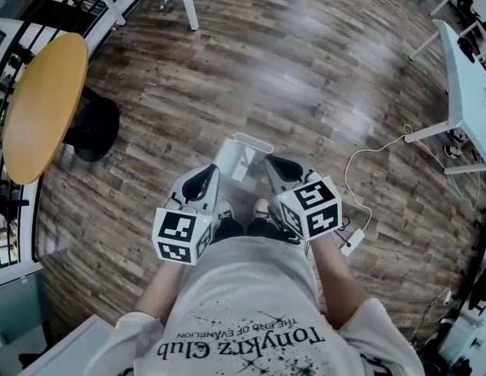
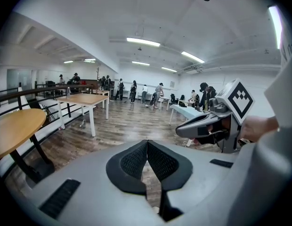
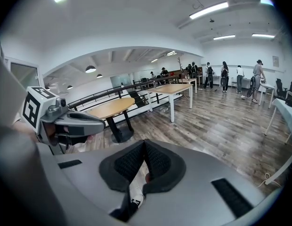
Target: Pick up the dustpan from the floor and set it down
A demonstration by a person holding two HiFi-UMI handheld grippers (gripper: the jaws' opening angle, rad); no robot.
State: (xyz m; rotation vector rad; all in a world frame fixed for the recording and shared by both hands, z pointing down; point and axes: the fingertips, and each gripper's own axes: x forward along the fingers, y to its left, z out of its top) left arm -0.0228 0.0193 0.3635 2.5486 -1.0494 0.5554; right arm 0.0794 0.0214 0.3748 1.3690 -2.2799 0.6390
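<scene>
Holding nothing, the left hand-held gripper (image 2: 147, 146) and right hand-held gripper (image 3: 144, 147) each had jaws pressed together. Just past the shoes (image 1: 261, 207), between the two tips, the white dustpan (image 1: 241, 157) stood on the floor (image 1: 306, 69). A round table (image 1: 43, 104) stood farther left.

Your head camera looks steeply down over your chest at the wood floor (image 1: 306, 77) by your feet. Each gripper camera sits close behind its own jaws, facing out across the room; all three share the round yellow table (image 2: 14, 126) on your left
</scene>
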